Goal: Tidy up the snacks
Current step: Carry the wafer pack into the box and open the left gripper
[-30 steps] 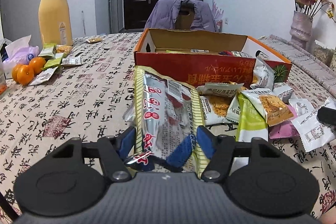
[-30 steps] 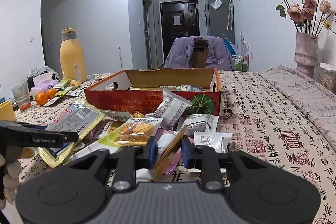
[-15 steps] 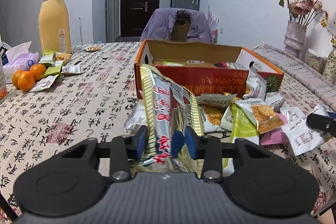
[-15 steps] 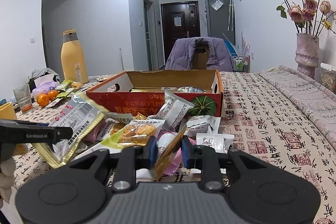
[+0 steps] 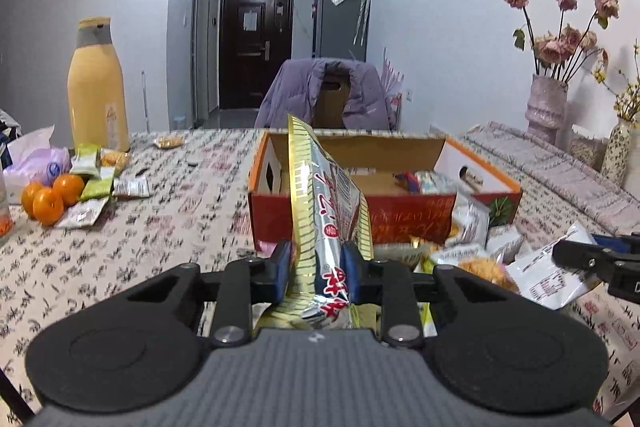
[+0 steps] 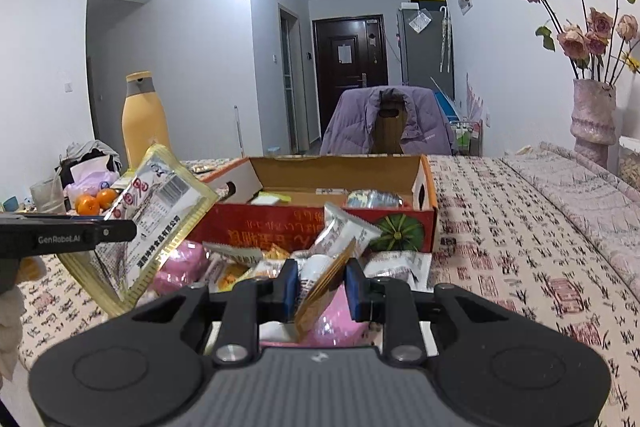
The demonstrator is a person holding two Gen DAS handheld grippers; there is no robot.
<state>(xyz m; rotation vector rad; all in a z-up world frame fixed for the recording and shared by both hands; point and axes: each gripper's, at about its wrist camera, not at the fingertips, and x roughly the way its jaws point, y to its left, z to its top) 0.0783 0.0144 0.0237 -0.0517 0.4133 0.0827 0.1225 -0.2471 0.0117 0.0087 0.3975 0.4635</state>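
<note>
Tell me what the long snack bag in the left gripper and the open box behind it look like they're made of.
Long snack bag: apparently metallised plastic film, glossy; it crinkles and glints silver and gold. Open box: corrugated cardboard by the look, with matte brown inner walls and a red printed outside.

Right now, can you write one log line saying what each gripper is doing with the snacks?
left gripper: shut on gold-and-silver snack bag, lifted | right gripper: shut on small snack packet | cardboard box: open behind pile
</note>
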